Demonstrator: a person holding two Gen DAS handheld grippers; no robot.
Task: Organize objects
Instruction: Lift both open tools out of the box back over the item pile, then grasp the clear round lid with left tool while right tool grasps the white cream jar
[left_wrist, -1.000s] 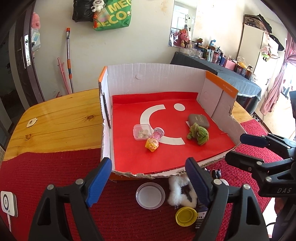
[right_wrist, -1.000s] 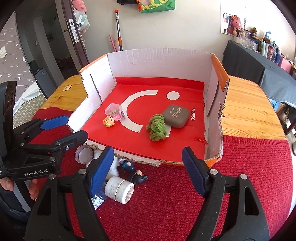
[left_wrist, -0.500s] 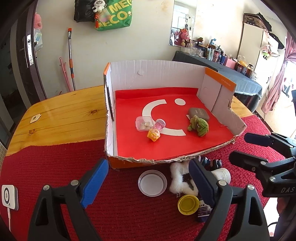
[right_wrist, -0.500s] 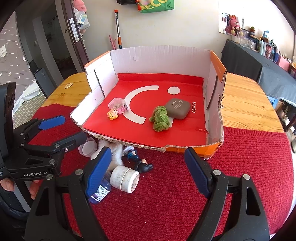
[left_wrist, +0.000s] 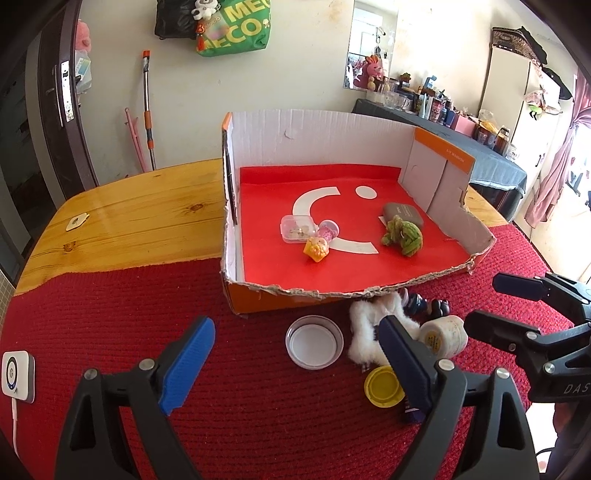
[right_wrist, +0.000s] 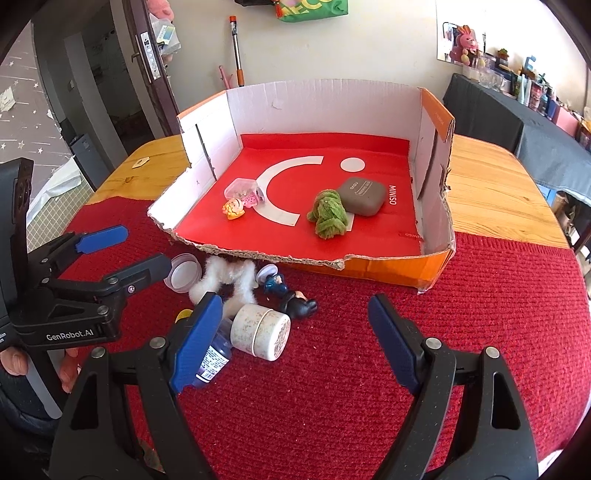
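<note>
An open cardboard box (left_wrist: 436, 162) (right_wrist: 432, 122) with a red floor holds a green plush (left_wrist: 402, 236) (right_wrist: 328, 216), a grey case (left_wrist: 402, 212) (right_wrist: 362, 195), a clear small box (left_wrist: 297, 229) (right_wrist: 240, 188) and an orange-pink toy (left_wrist: 316, 249) (right_wrist: 233, 209). In front of it on the red mat lie a white lid (left_wrist: 314, 347) (right_wrist: 183, 273), white fluffy item (left_wrist: 365, 332) (right_wrist: 225, 277), white jar (left_wrist: 443, 336) (right_wrist: 260, 332), dark figurine (right_wrist: 291, 295), yellow cap (left_wrist: 384, 386) and a small bottle (right_wrist: 214, 358). My left gripper (left_wrist: 295, 365) and right gripper (right_wrist: 295, 336) are open and empty above the mat.
The box stands on a wooden table (left_wrist: 129, 218) (right_wrist: 491, 184) half covered by the red mat (left_wrist: 92, 317) (right_wrist: 498, 295). A white device (left_wrist: 16, 374) lies at the mat's left edge. A small tag (left_wrist: 75, 222) lies on the wood.
Both grippers have pulled back from the box toward the near edge of the mat; more of the loose items in front of the box now show. Both stay open.
</note>
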